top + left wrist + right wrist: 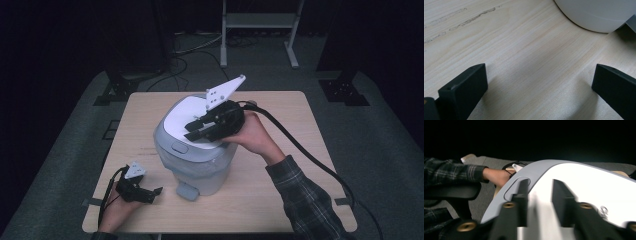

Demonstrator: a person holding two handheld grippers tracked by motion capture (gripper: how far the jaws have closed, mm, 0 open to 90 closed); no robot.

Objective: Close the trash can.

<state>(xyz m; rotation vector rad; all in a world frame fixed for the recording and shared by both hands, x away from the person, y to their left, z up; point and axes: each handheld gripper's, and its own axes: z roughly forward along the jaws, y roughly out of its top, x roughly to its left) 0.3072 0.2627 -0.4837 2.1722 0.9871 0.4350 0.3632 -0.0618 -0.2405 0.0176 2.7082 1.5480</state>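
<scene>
So there's a pedal bin [192, 155] sitting pretty much mid-surface [280, 200] on the pale wood, grey-blue body with a white lid [187, 116] that's shut, a little push tab on the lid's front rim and a grey foot pedal [186, 191] sticking out at the bottom toward the person. Looks like a liner bag peeking under the rim. The right hand-held gripper [200, 129] rests over the lid, jaws a bit apart, grasping nothing. The left hand-held gripper [150, 194] lies low on the surface just beside the pedal, jaws spread wide and empty.
</scene>
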